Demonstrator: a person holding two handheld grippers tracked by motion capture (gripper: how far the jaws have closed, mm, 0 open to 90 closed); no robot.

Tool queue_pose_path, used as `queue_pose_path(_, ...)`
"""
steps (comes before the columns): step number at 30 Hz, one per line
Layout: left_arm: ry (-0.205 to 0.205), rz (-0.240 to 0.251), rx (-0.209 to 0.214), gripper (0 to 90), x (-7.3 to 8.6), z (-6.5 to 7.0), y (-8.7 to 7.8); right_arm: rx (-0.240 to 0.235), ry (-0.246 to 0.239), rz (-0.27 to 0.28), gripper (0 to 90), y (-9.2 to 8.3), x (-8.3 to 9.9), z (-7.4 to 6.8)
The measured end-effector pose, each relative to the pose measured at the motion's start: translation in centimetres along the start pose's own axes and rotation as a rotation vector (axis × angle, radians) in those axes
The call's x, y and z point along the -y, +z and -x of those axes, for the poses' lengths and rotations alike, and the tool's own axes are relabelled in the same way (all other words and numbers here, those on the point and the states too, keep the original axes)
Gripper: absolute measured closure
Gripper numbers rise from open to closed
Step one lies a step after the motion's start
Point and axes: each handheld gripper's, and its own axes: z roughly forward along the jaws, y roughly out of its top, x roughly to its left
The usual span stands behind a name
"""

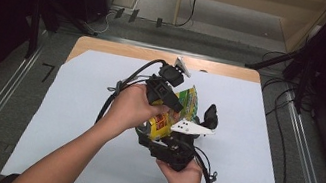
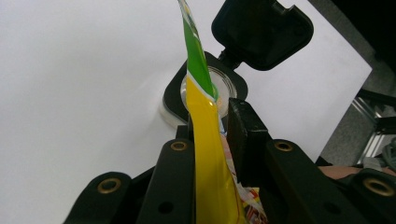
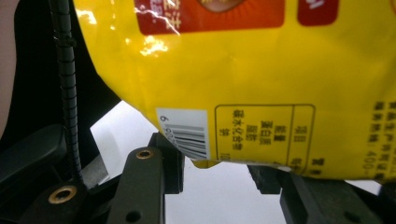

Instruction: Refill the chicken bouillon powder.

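Note:
A yellow and green snack bag (image 1: 188, 101) hangs above the white-covered table (image 1: 251, 153) between my two grippers. My left gripper (image 1: 177, 107) reaches over from the left and pinches the bag's upper part. In the left gripper view the bag (image 2: 205, 154) runs edge-on between its jaws (image 2: 210, 135), which stand close on it. My right gripper (image 1: 163, 137) comes from below and holds the bag's bottom. Its own view has the barcode corner of the bag (image 3: 243, 79) sitting between its jaws (image 3: 215, 163).
A small clear container with a black rim and an open black flip lid (image 1: 210, 116) stands on the white sheet just right of the bag, also seen past the bag as the container (image 2: 173, 98). Cables trail from both grippers. Bare wood (image 1: 108, 47) shows along the table's far edge.

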Motion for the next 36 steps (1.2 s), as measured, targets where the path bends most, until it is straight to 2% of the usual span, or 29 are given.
queue_pose_path(4, -0.015, 0.006, 0.016, 80.1, 0.07, -0.31, -0.34, -0.005, 0.005, 0.004, 63.8, -0.08, -0.04, 0.08)
queue_pose_path(18, -0.025, -0.004, 0.038, 80.9, 0.51, -0.53, -1.03, 0.001, -0.009, 0.003, 64.1, -0.09, 0.0, -0.12)
queue_pose_path(23, -0.029, -0.019, 0.035, 83.7, 0.59, -0.6, -1.04, 0.006, -0.014, -0.004, 64.1, 0.02, 0.07, -0.2)
queue_pose_path(25, -0.018, -0.028, 0.021, 84.9, 0.56, -0.53, -0.93, 0.005, -0.016, -0.008, 64.1, 0.08, 0.09, -0.23)
queue_pose_path(36, -0.002, -0.03, 0.006, 86.7, 0.28, 0.2, -0.69, -0.01, -0.01, -0.005, 63.6, 0.07, 0.07, -0.4)
